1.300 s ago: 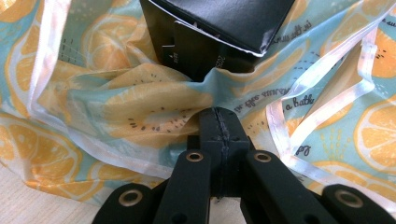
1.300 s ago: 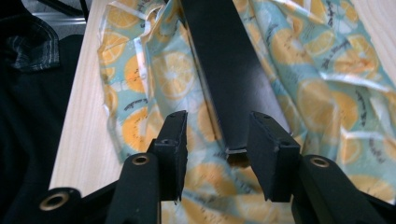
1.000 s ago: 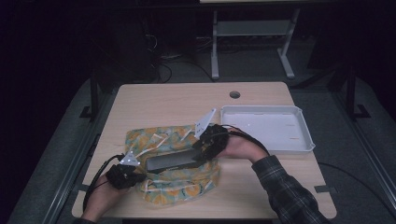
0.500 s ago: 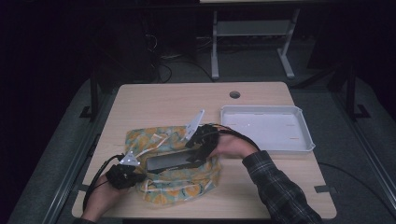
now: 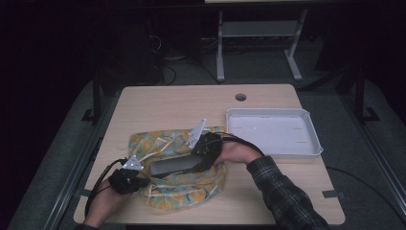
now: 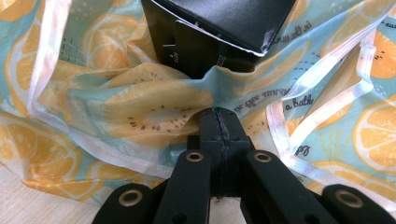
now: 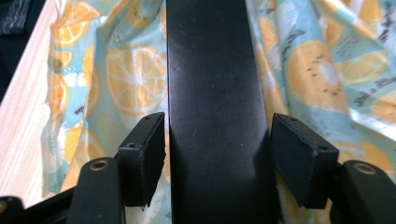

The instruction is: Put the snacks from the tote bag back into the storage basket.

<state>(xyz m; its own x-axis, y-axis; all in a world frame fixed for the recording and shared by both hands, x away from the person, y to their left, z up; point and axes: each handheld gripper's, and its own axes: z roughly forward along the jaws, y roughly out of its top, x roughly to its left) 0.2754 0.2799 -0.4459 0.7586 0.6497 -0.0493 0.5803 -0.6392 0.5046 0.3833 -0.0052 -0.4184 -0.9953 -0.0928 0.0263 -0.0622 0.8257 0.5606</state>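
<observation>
Left tool (image 5: 128,178): jaws pressed together, pinching a fold of the lemon-print bag (image 5: 179,199) at its mouth, just under the near end of the black box (image 5: 173,165); the pinch shows plainly in the left gripper view (image 6: 219,126).
Right tool (image 5: 207,152): jaws spread, one pad (image 7: 142,156) on each side of the box (image 7: 212,107); they have just been opening, and neither pad presses on the box, though the left one stands close beside it.
Box position: long black carton lying on top of the bag, near the middle of the bag, one end facing the left tool.
Bag position: spread flat on the surface (image 5: 158,108), left of the white tray (image 5: 273,132), which stands apart from it.
Step in hand (judged): loading the box into the bag while the left tool holds the mouth.
Doing it well: keep the left pinch firm and lifted so the mouth stays open; square the right pads on the box's long sides before closing; push along the box's length, not across.
Risk (judged): thin film may slip from the pinch or bunch ahead of the box's corner.
</observation>
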